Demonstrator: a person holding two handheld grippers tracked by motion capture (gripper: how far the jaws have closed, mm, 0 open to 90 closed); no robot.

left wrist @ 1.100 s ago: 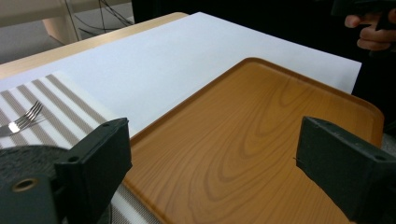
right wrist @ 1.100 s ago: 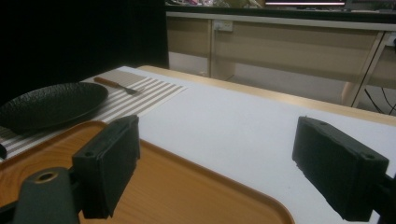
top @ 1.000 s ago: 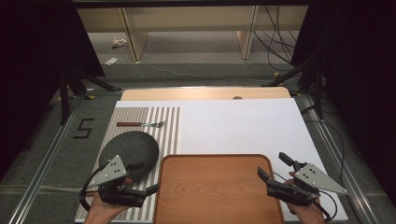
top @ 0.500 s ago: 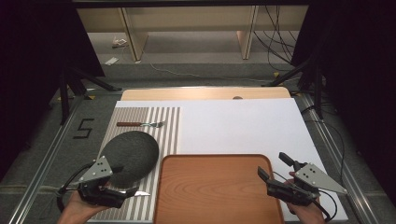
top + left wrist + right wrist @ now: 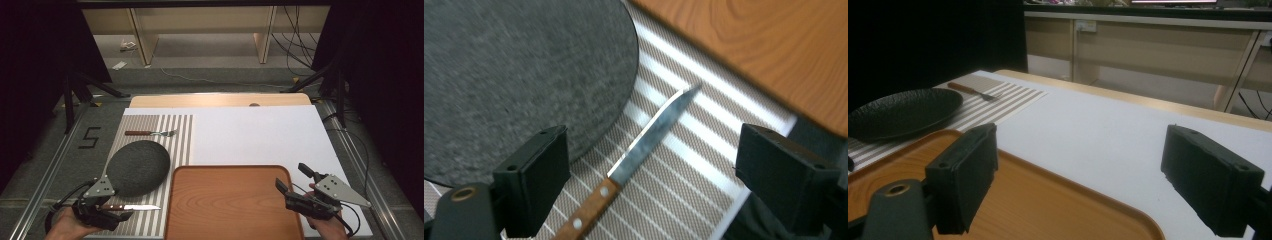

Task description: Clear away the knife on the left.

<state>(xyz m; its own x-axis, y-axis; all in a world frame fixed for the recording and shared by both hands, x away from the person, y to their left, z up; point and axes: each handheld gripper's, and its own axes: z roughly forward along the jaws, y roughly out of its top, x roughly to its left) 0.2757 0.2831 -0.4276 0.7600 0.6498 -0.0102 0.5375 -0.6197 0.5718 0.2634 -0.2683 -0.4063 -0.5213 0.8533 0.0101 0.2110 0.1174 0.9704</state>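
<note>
The left gripper [image 5: 107,212], jaws apart, straddles a wooden-handled steel knife [image 5: 644,147] on the striped placemat [image 5: 181,135], at 6 o'clock of the dark round plate [image 5: 137,167]. The right gripper [image 5: 300,186], jaws apart, hovers at 3 o'clock of the wooden tray [image 5: 232,205].

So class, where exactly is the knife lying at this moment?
In the high view the knife lies at the near left on the striped placemat, just in front of the dark plate and left of the wooden tray, between the open left gripper's jaws.
</note>
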